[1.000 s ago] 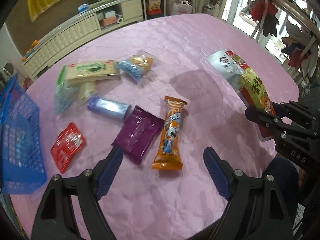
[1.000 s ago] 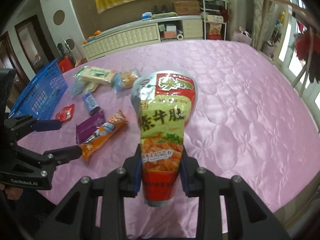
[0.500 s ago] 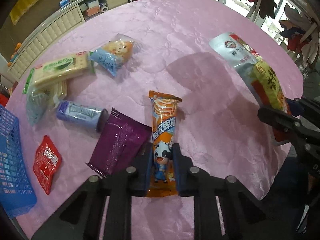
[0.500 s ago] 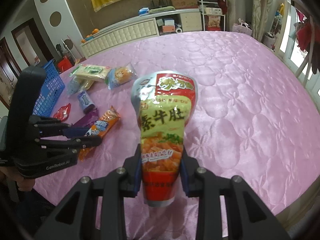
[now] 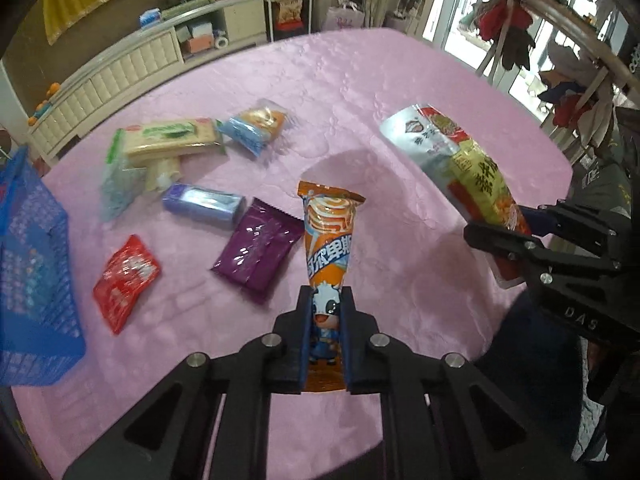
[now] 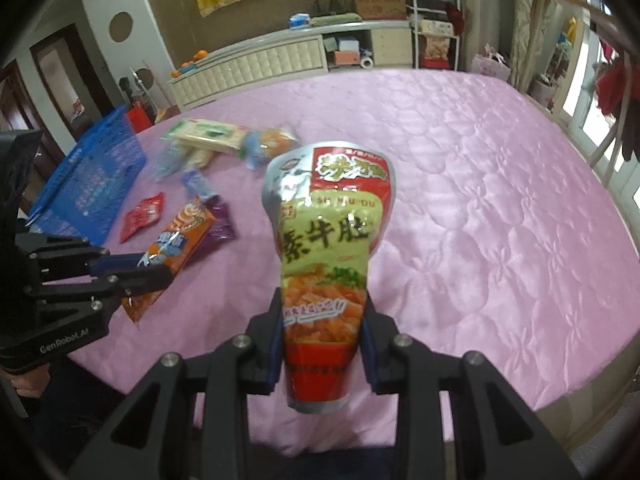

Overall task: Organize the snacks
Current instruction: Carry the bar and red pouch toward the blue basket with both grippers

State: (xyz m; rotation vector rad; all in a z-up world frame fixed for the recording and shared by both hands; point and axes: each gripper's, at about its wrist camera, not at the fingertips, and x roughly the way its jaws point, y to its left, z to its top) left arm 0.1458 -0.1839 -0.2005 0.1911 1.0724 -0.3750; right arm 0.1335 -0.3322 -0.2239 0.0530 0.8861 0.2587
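We see the left gripper [image 5: 326,316] pinching the orange snack stick [image 5: 329,236] at lower centre; the right gripper [image 6: 322,320] clamps the large pouch [image 6: 326,232] mid-frame. The blue basket [image 5: 28,264] sits far left.

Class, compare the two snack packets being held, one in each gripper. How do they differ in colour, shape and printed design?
Colour: the orange packet is mostly orange, while the red and yellow-green pouch has a silver top.
Shape: the orange packet is narrow and long; the pouch is wider and flares at its top.
Design: the orange packet shows a cartoon cow; the pouch shows a food photo.
Shared: each is clamped near its lower end, in the left hand-held gripper and the right hand-held gripper.
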